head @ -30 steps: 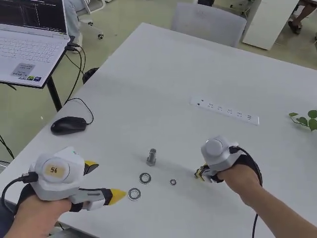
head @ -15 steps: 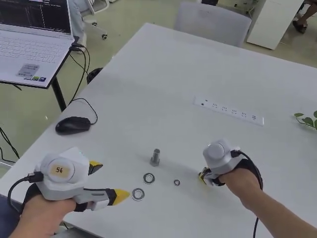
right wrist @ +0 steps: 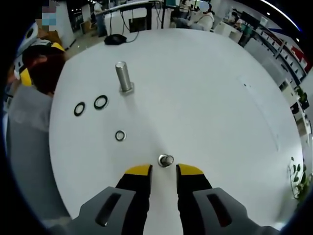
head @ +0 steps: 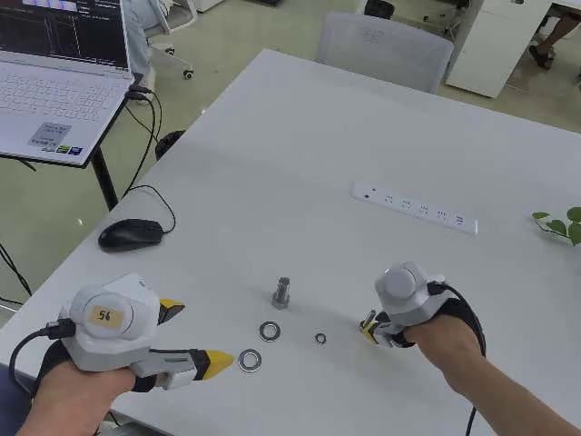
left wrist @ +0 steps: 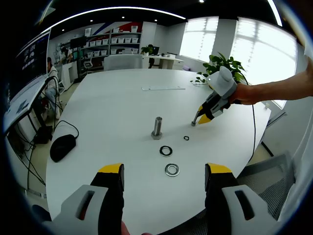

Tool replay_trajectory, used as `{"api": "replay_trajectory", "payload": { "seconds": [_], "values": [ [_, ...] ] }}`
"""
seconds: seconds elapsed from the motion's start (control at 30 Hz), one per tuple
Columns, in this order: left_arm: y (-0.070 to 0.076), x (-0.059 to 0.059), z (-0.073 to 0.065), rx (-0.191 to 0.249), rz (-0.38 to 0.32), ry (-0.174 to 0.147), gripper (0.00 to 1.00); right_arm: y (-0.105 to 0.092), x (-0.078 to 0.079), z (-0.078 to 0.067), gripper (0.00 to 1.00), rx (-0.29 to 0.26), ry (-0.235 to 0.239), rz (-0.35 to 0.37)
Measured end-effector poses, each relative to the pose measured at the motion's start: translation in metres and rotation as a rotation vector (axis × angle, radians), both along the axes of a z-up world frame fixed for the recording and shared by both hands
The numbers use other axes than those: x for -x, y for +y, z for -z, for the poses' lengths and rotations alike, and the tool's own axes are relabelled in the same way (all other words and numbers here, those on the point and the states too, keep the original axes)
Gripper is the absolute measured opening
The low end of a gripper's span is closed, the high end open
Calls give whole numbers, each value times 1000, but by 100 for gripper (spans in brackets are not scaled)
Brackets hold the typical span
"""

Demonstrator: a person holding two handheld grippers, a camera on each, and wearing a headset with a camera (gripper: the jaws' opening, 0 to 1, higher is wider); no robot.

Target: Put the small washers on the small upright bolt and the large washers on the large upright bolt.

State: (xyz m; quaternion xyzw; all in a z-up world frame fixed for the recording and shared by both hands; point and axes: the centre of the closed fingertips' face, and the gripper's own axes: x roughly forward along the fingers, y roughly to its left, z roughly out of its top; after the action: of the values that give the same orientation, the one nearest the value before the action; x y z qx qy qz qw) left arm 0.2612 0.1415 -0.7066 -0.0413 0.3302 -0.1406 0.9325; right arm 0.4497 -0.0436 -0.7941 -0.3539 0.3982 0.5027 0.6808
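Observation:
The large upright bolt [head: 280,292] stands mid-table, with two large washers [head: 270,331] [head: 250,361] lying flat in front of it and one small washer [head: 320,339] to their right. My left gripper [head: 192,336] is open at the near left, its tips just short of the nearer large washer [left wrist: 171,170]. In the right gripper view the small upright bolt [right wrist: 165,160] stands just past my right gripper [right wrist: 164,170], whose jaws are a narrow gap apart with nothing between them. The left gripper view shows that right gripper [left wrist: 203,117] tipped down at the small bolt [left wrist: 194,122].
A black mouse [head: 130,234] lies at the table's left edge and a white power strip [head: 413,207] farther back. A laptop [head: 54,82] sits on a stand at the left, a grey chair [head: 381,45] at the far end, plant leaves [head: 563,222] at the right.
The head camera has shifted a little. Both grippers, the bolts and the washers keep their places relative to one another.

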Motion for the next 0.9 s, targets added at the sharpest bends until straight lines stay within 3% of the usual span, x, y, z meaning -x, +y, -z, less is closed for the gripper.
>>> {"api": "replay_trajectory", "payload": {
  "seconds": [0.17,0.47,0.7,0.9],
  "values": [
    [1,-2,-5,-4,0,-11,66,-9,0,-11,23,-10,-33,20],
    [1,-2,-8,-8,-3,-19,66,-20,10,-23,27,-78,-42,69],
    [0,-2,-9,-11,0,-22,66,-23,23,-21,28,-110,-39,78],
    [0,1,-8,-12,-1,-20,66,-23,44,-11,29,-125,13,92]
  ]
}}
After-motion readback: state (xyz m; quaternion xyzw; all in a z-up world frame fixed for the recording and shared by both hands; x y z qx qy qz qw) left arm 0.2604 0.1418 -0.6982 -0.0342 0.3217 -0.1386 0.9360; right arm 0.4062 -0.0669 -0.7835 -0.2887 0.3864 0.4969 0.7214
